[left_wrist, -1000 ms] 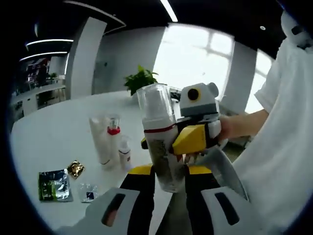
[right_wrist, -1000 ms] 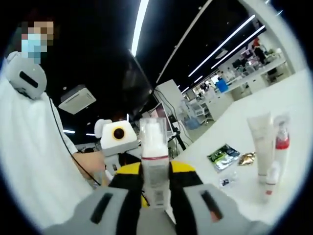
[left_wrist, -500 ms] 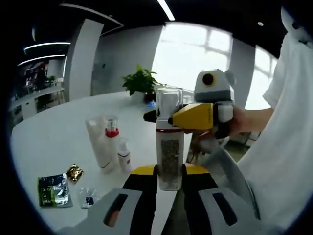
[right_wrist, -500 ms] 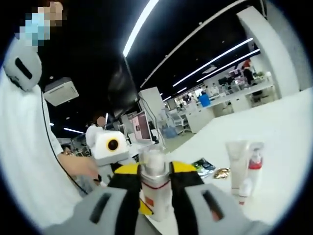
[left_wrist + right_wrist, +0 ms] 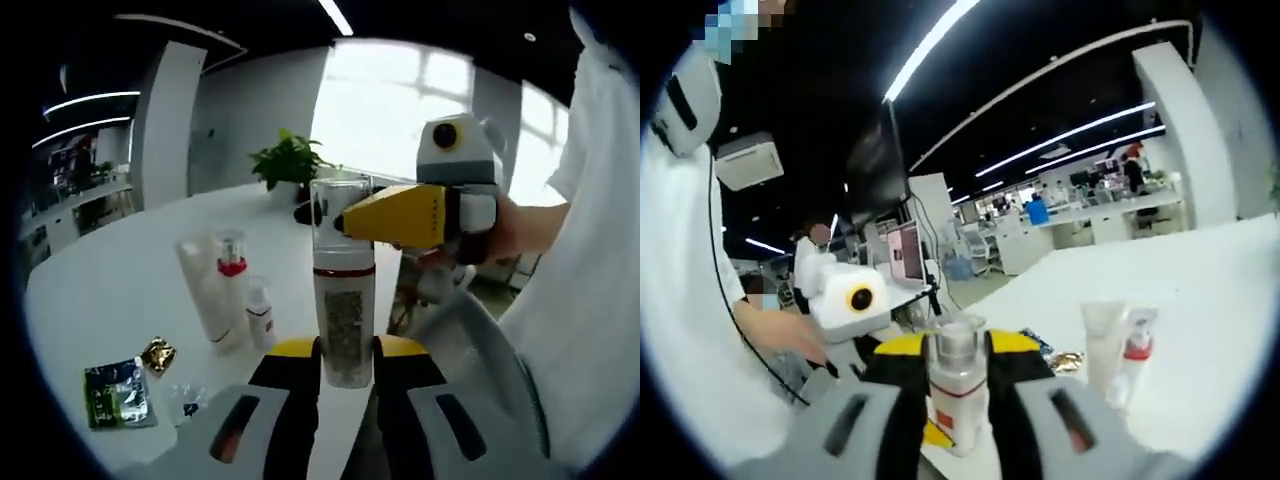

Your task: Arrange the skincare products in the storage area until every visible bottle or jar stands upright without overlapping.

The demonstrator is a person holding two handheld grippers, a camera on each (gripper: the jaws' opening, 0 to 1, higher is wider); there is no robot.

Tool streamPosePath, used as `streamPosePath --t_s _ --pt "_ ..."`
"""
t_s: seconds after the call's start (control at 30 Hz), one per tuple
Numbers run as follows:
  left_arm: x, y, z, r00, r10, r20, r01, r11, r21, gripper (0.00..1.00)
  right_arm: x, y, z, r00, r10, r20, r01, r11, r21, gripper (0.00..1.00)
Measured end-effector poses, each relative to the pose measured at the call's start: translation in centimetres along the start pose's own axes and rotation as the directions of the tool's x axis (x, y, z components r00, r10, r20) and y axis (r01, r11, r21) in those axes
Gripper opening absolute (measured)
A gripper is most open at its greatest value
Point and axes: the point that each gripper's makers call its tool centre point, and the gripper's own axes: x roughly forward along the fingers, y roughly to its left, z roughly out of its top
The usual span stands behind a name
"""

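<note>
Tube [image 5: 200, 290] and small bottles [image 5: 258, 312] together on table [image 5: 110, 280], sachets [image 5: 118, 393] nearby.

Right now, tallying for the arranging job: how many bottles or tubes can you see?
4: a clear-capped white pump bottle held between both grippers; on the white table, a white tube, a red-collared spray bottle and a small white bottle. Others may be hidden.

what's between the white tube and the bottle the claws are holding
In the left gripper view, a small white bottle stands on the table between the white tube and the held bottle.

Print on the spray bottle [image 5: 343, 300] and the green sachet [image 5: 117, 394] is too blurred to read.
</note>
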Motion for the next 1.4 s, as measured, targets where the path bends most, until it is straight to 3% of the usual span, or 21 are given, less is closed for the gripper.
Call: streamPosePath --t_s 0.13,0.33,0.43,0.57,0.7,1.03,1.4 --pt "-0.2 0.1 0.8 1.0 0.029 0.009 -0.03 0.999 0.03 0.19 0.3 0.2 -1.0 0.998 -0.009 -0.061 0.005 0.997 -0.076 0.21" --pt "-0.6 0.4 0.9 0.998 0.058 -0.012 -0.056 0.994 0.098 0.18 0.4 0.5 -1.2 0.999 -0.01 -0.049 0.006 0.996 -0.088 0.21" --pt "-0.8 1.1 0.9 0.995 0.1 -0.013 -0.099 0.991 0.094 0.18 0.4 0.7 -1.4 0.998 -0.019 -0.056 0.013 0.994 -0.111 0.21" --pt "-0.7 0.9 0.8 0.996 0.084 -0.035 -0.079 0.989 0.128 0.18 0.2 1.0 -1.6 0.996 -0.039 -0.078 0.026 0.987 -0.16 0.21" --pt "-0.1 1.1 0.3 0.995 0.081 -0.063 -0.07 0.985 0.155 0.18 0.2 0.9 -2.3 0.992 -0.063 -0.108 0.04 0.977 -0.207 0.21" --pt "1.0 1.7 -1.2 0.994 0.053 -0.097 -0.038 0.989 0.146 0.17 0.5 -0.3 -4.0 0.981 -0.121 -0.15 0.089 0.974 -0.207 0.21" --pt "3.2 2.9 -5.3 0.978 0.023 -0.208 0.004 0.992 0.128 0.17 1.1 -1.9 -8.3 0.956 -0.16 -0.246 0.109 0.972 -0.209 0.21"
